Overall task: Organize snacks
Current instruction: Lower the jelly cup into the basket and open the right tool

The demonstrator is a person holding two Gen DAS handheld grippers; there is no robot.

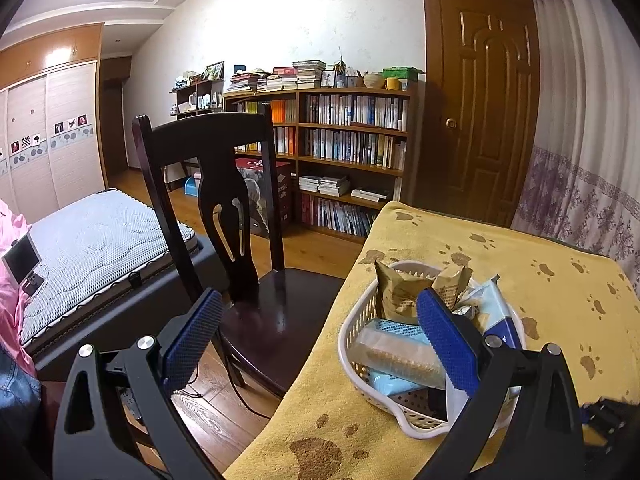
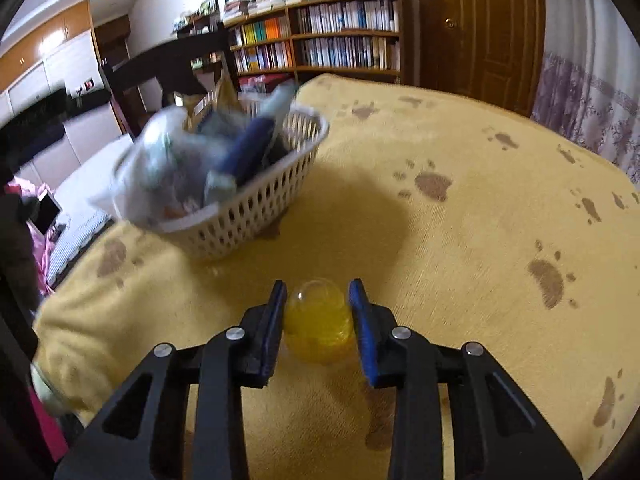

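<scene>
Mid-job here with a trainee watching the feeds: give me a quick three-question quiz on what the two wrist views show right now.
1. True or false: the left gripper is clamped on a snack.
2. What sits between the fingers of the right gripper? A) a blue packet B) a yellow jelly cup C) a book
3. Fill in: the packaged snacks are piled in a white ____ on the yellow paw-print cloth.

Key
1. False: its jaws are wide open, above the basket's near edge.
2. B, with a pad on either side.
3. Basket.
</scene>
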